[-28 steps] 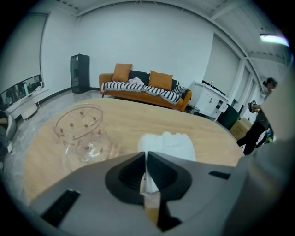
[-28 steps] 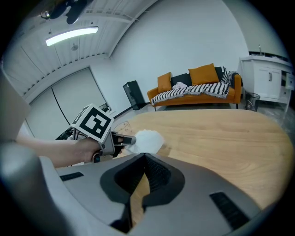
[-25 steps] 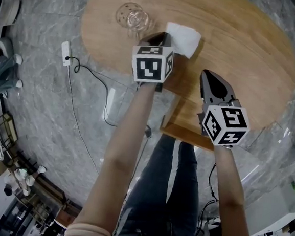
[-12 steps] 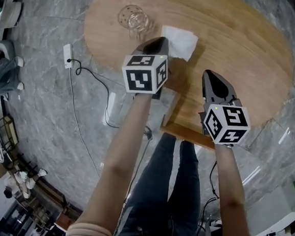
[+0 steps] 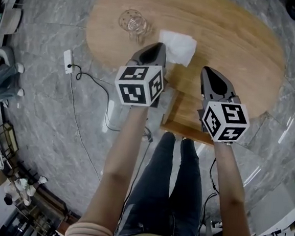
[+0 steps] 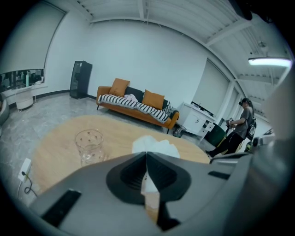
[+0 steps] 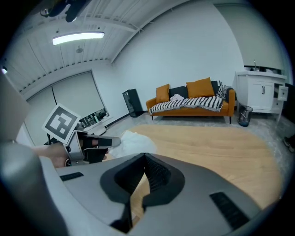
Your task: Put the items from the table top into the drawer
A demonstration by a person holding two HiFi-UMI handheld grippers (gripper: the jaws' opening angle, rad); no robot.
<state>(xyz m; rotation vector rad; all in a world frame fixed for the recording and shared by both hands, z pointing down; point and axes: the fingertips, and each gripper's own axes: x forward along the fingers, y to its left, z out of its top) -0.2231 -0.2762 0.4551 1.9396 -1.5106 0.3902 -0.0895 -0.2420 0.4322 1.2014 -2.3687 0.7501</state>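
Observation:
On the oval wooden table (image 5: 231, 40) stand a clear dotted glass (image 5: 134, 21) (image 6: 90, 145) and, to its right, a crumpled white cloth (image 5: 178, 45) (image 6: 154, 146). My left gripper (image 5: 158, 45) (image 6: 146, 153) hangs above the table's near edge, just short of the cloth, shut and empty. To the right, my right gripper (image 5: 208, 70) (image 7: 144, 155) is also shut with nothing in it. It sees the cloth (image 7: 131, 140) and the left gripper (image 7: 92, 145) to its left. An open wooden drawer (image 5: 186, 132) juts out under the table between both grippers; its inside is mostly hidden.
A white power strip (image 5: 67, 59) with cables lies on the marble floor to the left of the table. The person's legs (image 5: 170, 183) stand below the drawer. Far off are an orange sofa (image 6: 133, 103) and a standing person (image 6: 239, 131).
The left gripper has risen and drawn back from the cloth toward the person. The right gripper has risen a little. The glass and the cloth lie as before.

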